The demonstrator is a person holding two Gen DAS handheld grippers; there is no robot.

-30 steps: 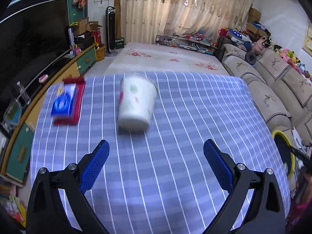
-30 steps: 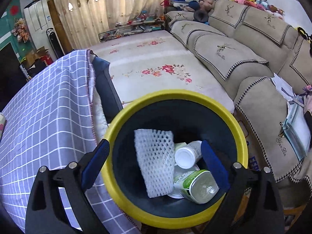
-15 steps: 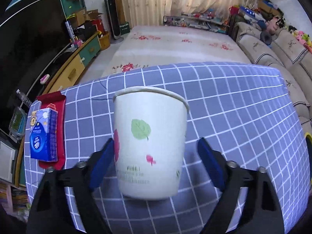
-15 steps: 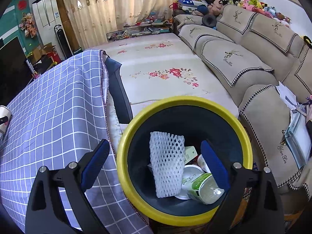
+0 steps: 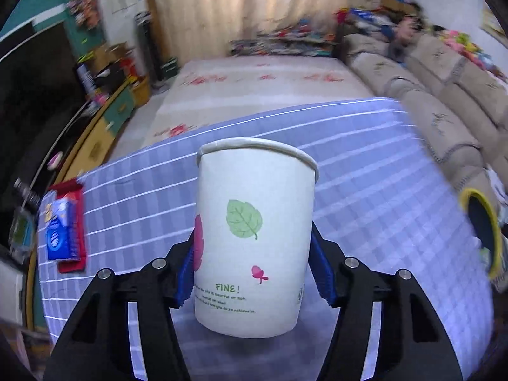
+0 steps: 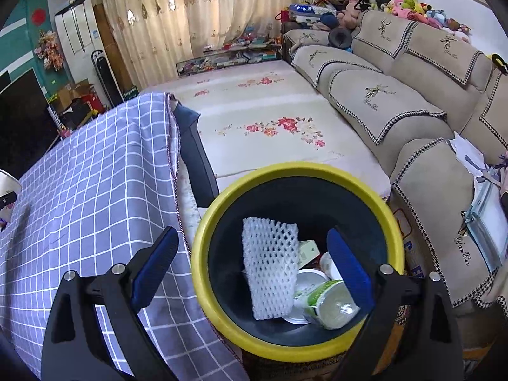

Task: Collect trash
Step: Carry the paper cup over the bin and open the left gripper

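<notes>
A white paper cup (image 5: 254,190) with a green leaf print stands upright between the blue pads of my left gripper (image 5: 253,238). The jaws are closing and both pads touch the cup's sides just above the checked tablecloth (image 5: 365,190). The cup stays sharp while the room behind it blurs. In the right wrist view my right gripper (image 6: 250,233) hangs open and empty over the yellow-rimmed dark bin (image 6: 216,209). The bin holds a white foam net (image 6: 270,263), a green-labelled tub (image 6: 327,301) and other small trash. The cup's edge (image 6: 8,184) shows at the far left there.
A blue tissue pack (image 5: 58,228) on a red cloth lies at the table's left edge. The bin (image 5: 466,197) stands off the table's right end, by the beige sofa (image 6: 381,95). A flowered rug (image 6: 270,117) covers the floor beyond the table.
My left gripper came forward around the cup and narrowed from wide open until its pads met the cup's sides. The right gripper stayed open, drawing back slightly over the bin.
</notes>
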